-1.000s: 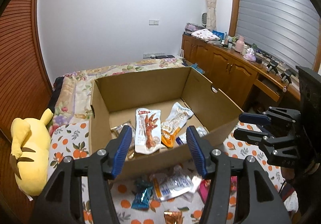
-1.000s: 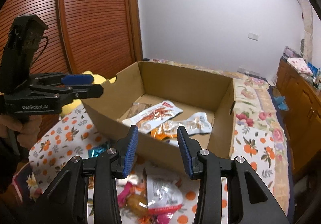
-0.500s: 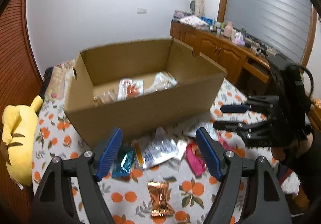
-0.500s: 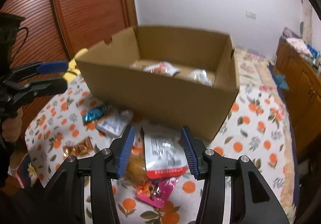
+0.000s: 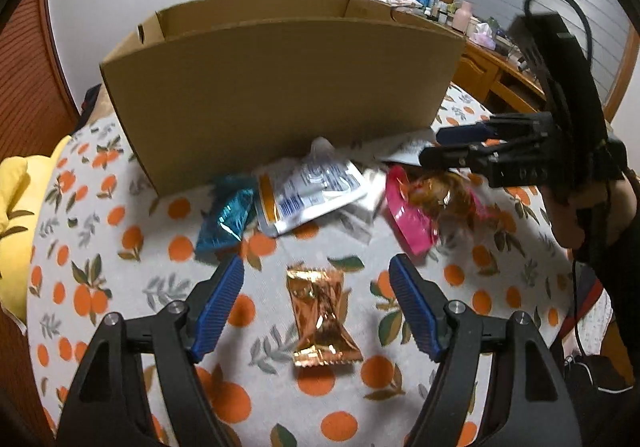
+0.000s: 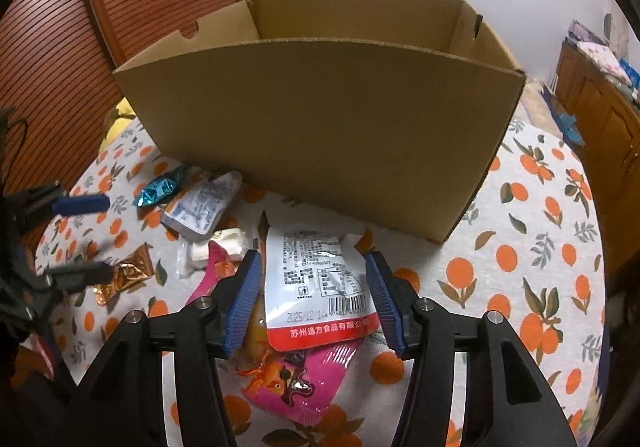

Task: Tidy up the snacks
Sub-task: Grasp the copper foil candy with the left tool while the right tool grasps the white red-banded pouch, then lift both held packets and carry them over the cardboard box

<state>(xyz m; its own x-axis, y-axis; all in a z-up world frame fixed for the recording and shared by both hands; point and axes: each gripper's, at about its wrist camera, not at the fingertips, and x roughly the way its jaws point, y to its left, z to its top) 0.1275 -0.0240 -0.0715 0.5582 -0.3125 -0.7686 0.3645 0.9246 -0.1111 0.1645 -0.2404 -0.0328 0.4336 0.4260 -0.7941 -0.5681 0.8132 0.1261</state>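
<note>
A tall cardboard box [image 5: 280, 87] stands on the orange-print bedspread, its inside hidden from here. Loose snacks lie in front of it. My left gripper [image 5: 316, 273] is open, low over a copper foil packet [image 5: 320, 319] that lies between its fingers, untouched. Beyond are a teal packet [image 5: 226, 219], a white pouch [image 5: 308, 195] and a pink packet [image 5: 412, 215]. My right gripper [image 6: 313, 267] has its jaws opening around a white-and-red pouch [image 6: 320, 287]; the pads do not press it. That pouch lies on a pink packet [image 6: 296, 375].
A yellow plush toy [image 5: 16, 207] lies at the bed's left edge. Wooden cabinets [image 5: 500, 75] with clutter on top line the right wall. A slatted wooden door [image 6: 120, 7] is on the left. A hand [image 5: 576, 215] holds the right gripper's handle.
Both grippers have come down from above the box to the packets in front of it. The box's contents have dropped out of sight. Both pairs of jaws have widened.
</note>
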